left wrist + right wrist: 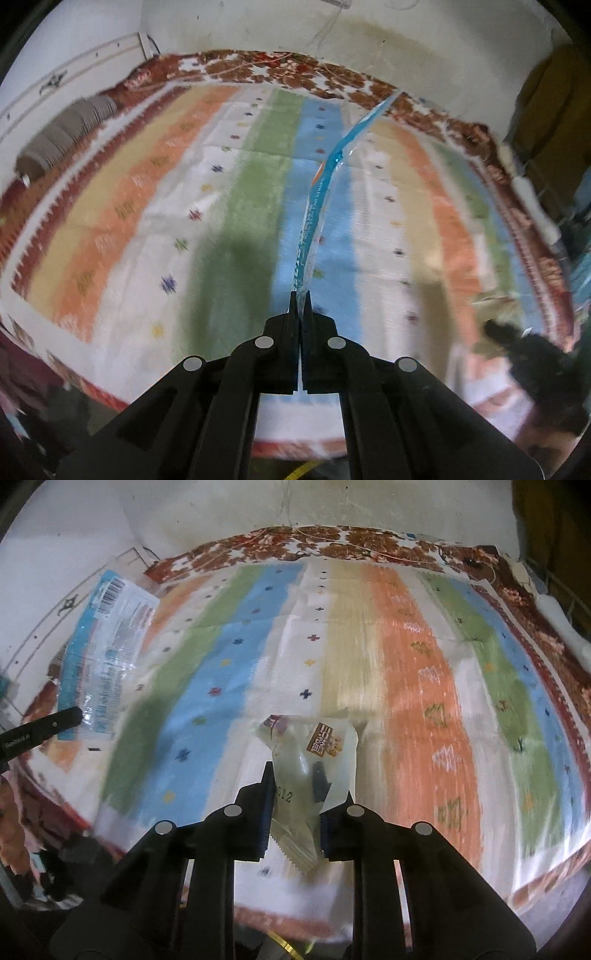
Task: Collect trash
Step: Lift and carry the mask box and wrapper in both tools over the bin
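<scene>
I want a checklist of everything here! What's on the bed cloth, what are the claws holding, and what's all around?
Surface: striped cloth with small cross marks, over a red flowered cover.
Job's things: blue and clear wrapper hanging edge-on from the left claw; pale snack wrapper in the right claw.
Clutter: grey roll at the far left edge.
Grippers: left claw shut on the blue and clear wrapper; right claw shut on the pale snack wrapper.
Cables: thin strings on the wall; nothing else seen.
Surroundings: white stained wall behind; dark yellow cloth far right.
</scene>
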